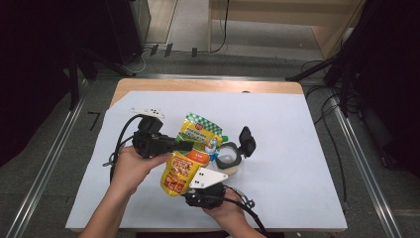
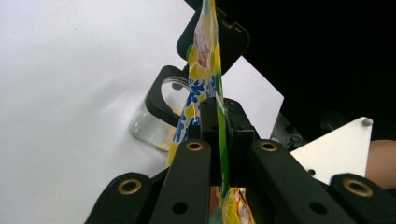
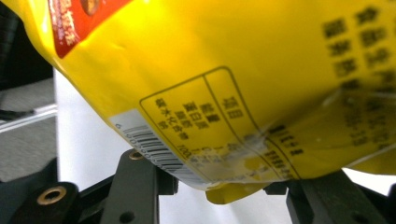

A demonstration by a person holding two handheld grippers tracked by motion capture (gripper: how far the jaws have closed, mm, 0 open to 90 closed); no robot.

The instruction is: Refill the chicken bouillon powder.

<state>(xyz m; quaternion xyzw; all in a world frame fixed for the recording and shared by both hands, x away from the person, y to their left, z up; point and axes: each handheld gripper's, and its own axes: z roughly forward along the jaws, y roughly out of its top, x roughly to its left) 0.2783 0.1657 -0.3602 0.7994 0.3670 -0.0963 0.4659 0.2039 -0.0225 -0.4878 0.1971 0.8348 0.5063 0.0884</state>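
Two grippers are working one yellow snack pouch [image 1: 184, 166], held up over the white sheet [image 1: 297, 163]. Nearest, the right gripper [image 1: 200, 192] is set half-open around the pouch's bottom; actual pinching can't be told. Just beyond, on the left, the left gripper [image 1: 184, 145] is clamped tight on the pouch's edge. Further right, a clear container [image 1: 227, 159] is seen with its black lid [image 1: 246, 141] flipped open, so pouring looks not yet begun.

Pouch [image 1: 185, 158] above sheet [image 1: 297, 148], between tools; open jar [image 1: 229, 157] just right.
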